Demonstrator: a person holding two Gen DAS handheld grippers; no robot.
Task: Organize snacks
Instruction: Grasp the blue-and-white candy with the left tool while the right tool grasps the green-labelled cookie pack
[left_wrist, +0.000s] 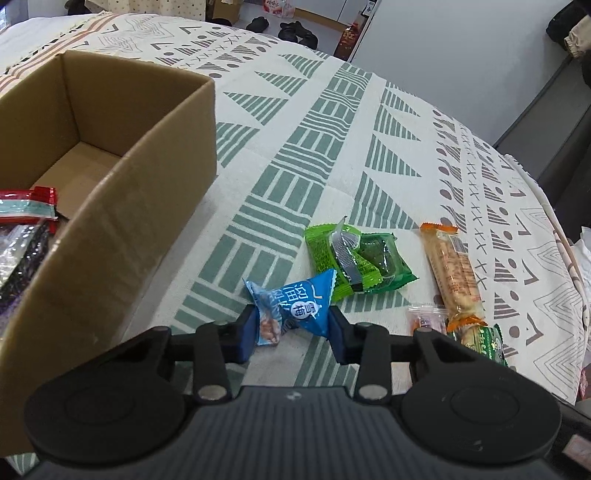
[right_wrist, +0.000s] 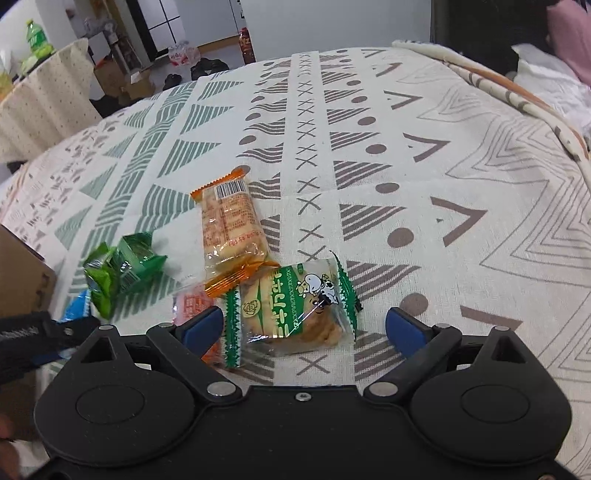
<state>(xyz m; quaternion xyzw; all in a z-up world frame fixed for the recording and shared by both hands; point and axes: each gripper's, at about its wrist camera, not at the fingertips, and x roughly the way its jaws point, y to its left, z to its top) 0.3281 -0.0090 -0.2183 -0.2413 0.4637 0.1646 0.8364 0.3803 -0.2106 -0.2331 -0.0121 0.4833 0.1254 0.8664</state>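
Note:
My left gripper (left_wrist: 291, 330) is shut on a blue candy packet (left_wrist: 291, 312), low over the patterned tablecloth. A cardboard box (left_wrist: 110, 192) stands to its left with red and dark packets (left_wrist: 26, 214) inside. A green packet (left_wrist: 354, 258), an orange biscuit packet (left_wrist: 452, 269) and a small pink packet (left_wrist: 424, 317) lie ahead on the cloth. My right gripper (right_wrist: 304, 325) is open, its jaws either side of a green-and-white cow-print biscuit packet (right_wrist: 295, 306). The orange packet (right_wrist: 231, 225), green packet (right_wrist: 122, 269) and pink packet (right_wrist: 192, 302) also show there.
The table is covered by a cream cloth (left_wrist: 332, 129) with green and grey patterns. The box corner (right_wrist: 22, 273) and the left gripper (right_wrist: 37, 332) sit at the right wrist view's left edge. Shoes and boxes lie on the floor beyond (left_wrist: 295, 29).

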